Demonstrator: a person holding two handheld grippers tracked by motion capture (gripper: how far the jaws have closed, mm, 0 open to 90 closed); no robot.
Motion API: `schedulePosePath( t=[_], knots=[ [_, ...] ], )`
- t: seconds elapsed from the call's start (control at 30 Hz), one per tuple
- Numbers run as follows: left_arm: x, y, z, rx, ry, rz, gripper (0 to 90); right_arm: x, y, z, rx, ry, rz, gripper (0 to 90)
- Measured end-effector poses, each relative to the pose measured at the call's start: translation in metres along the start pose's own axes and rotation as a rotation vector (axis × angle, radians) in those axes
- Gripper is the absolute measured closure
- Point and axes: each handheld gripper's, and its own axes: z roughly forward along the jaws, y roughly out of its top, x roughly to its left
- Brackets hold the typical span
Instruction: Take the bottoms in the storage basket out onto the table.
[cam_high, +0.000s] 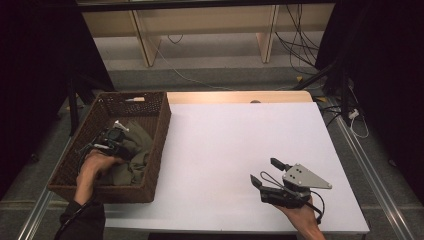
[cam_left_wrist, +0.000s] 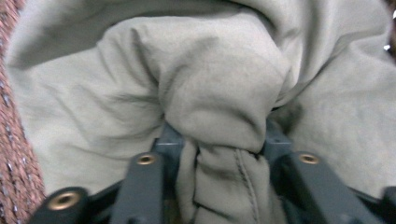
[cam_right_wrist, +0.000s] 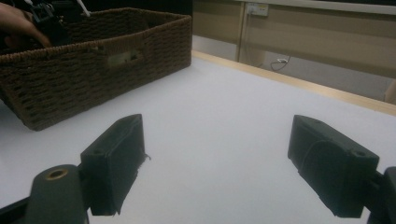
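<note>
Your left gripper (cam_left_wrist: 219, 154) pinches a bunched fold of the olive cloth (cam_left_wrist: 219, 93) inside the basket (cam_high: 155, 145) at nine o'clock. The pinch looks shallow, so lifting may slip it. Your right gripper (cam_right_wrist: 215, 163) rests spread on the surface (cam_high: 240, 145).

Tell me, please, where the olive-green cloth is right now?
The olive-green cloth lies bunched inside the brown wicker basket at the table's left edge in the high view, a fold pinched in the left gripper.

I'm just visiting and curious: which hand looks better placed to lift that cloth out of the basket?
The left. Its gripper is down in the basket with its jaws closed on a bunched fold of the cloth. The right gripper rests on the table, jaws open and empty, well away from the basket.
</note>
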Motion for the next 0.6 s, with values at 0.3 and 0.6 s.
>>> schedulePosePath(
  t=[0.3, 0.6],
  knots=[
    [0.000, 0.002, -0.009, -0.060, 0.014, -0.010, 74.3, 0.000, 0.000, -0.001, -0.002, -0.002, -0.003, 20.3],
    [-0.001, 0.003, -0.025, -0.154, -0.013, -0.021, 76.5, -0.001, 0.000, 0.000, -0.003, -0.006, -0.001, 20.5]
  ],
)
